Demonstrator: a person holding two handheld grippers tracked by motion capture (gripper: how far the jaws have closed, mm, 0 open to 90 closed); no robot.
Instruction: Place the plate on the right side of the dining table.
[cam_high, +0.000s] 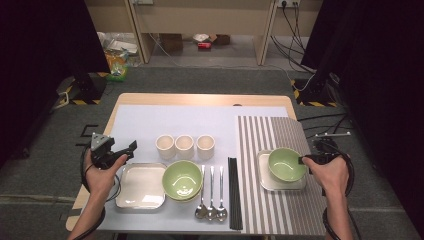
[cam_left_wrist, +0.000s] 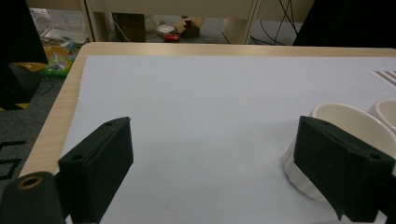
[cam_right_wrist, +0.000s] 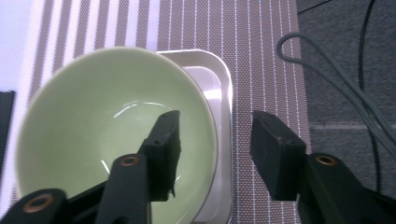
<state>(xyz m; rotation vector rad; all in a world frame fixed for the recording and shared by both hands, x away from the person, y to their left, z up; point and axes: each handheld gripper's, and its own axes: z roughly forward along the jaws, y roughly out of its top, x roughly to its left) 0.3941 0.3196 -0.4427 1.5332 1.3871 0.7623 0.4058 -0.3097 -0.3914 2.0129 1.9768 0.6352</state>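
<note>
Right gripper (cam_high: 303, 160): lower right of the high view, held level in the person's right hand (cam_high: 331, 172), pointing toward frame left at the rim of the green bowl (cam_high: 286, 165).
Right jaws: spread wide; in the right gripper view one jaw hangs over the bowl's inside, the other outside the rim above the striped mat (cam_right_wrist: 275, 70); the pads stand clear of the rim.
Green bowl: on the square plate (cam_high: 265, 182), which lies on the striped mat at right of centre in the high view.
Left gripper (cam_high: 131, 148): lower left of the high view, level in the left hand (cam_high: 102, 172), above the table's left edge, pointing frame right.
Left jaws: spread wide, nothing between them; white mat (cam_left_wrist: 201, 116) beneath.
High view adds: second green bowl (cam_high: 182, 180), empty square plate (cam_high: 141, 186), three cups (cam_high: 184, 146), three spoons (cam_high: 211, 197), black chopsticks (cam_high: 234, 192).
Right gripper view adds: plate's raised rim beside the bowl, grey cable (cam_right_wrist: 336, 88) on the floor.
Left gripper view adds: the nearest cup (cam_left_wrist: 348, 126) just behind the right-hand jaw; touching or apart cannot be told.
</note>
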